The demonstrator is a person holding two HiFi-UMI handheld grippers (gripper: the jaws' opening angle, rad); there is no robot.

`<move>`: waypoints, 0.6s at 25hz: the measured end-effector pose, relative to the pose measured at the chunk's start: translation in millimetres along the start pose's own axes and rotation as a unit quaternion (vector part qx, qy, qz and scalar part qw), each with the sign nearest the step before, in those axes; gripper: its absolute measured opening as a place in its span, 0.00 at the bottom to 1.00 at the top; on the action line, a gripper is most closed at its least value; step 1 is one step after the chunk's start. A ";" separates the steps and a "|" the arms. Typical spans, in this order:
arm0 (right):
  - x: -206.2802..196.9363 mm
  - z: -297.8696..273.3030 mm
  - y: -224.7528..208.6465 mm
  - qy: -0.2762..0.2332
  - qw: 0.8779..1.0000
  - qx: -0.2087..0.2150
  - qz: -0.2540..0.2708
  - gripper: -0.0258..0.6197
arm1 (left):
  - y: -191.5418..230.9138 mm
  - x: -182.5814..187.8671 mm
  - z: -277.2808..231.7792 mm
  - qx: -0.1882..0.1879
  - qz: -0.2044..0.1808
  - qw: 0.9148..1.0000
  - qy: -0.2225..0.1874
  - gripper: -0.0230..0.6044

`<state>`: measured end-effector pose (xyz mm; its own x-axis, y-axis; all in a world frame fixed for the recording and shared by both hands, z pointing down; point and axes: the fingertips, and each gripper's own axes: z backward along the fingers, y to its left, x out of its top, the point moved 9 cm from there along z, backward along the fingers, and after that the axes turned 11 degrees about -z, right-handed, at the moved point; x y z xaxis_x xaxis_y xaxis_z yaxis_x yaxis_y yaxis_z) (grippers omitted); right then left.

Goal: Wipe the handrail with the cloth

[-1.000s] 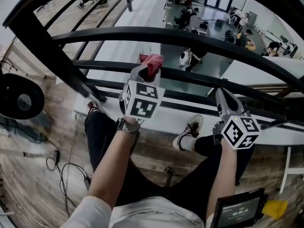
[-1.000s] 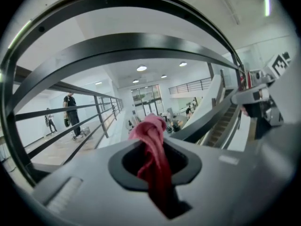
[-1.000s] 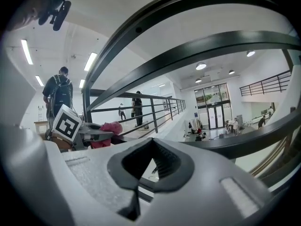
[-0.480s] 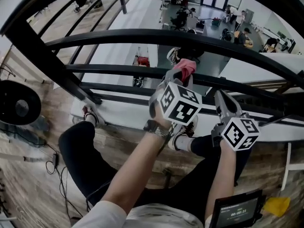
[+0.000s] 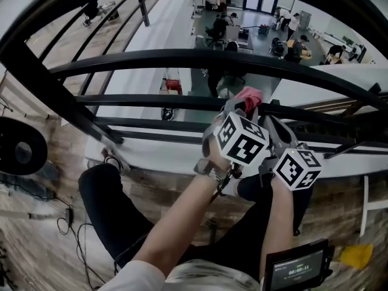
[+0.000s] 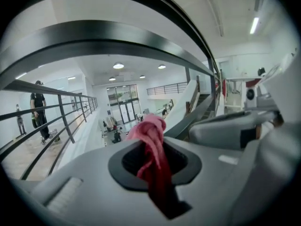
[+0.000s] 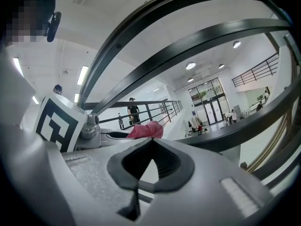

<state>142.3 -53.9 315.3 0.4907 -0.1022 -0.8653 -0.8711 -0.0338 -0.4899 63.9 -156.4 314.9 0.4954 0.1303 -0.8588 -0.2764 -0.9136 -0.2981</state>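
The left gripper (image 5: 235, 109) has its jaws clamped on the pink cloth (image 6: 149, 145), which sits at a lower bar (image 5: 151, 100) beneath the handrail (image 5: 182, 58) (contact is hard to confirm). Just to its right, the right gripper (image 5: 274, 131) has its jaws closed on nothing. A good wipe probably needs firm pressure and a steady slide along the rail.

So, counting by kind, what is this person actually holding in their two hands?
Tongs: 2, the left tongs shut on the cloth, the right tongs shut with nothing in them
Pink cloth: 1
Total: 3
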 end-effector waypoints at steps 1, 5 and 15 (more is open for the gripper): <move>1.3 -1.6 2.3 -0.002 1.000 0.006 -0.011 0.04 | -1.1 1.3 0.0 -0.004 -0.015 1.000 0.003 0.14; 13.9 -4.7 6.9 -0.016 0.998 0.025 -0.059 0.04 | -4.4 9.8 0.7 -0.032 -0.075 0.996 0.022 0.14; 21.9 -18.1 35.5 -0.023 0.999 0.000 -0.047 0.04 | 42.0 -8.7 40.3 -0.047 -0.022 0.999 0.010 0.14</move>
<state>121.7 -75.3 280.9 0.5713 -0.0529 -0.8190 -0.8207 -0.0413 -0.5698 14.8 -180.4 293.0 0.5222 0.1643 -0.8368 -0.1758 -0.9395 -0.2942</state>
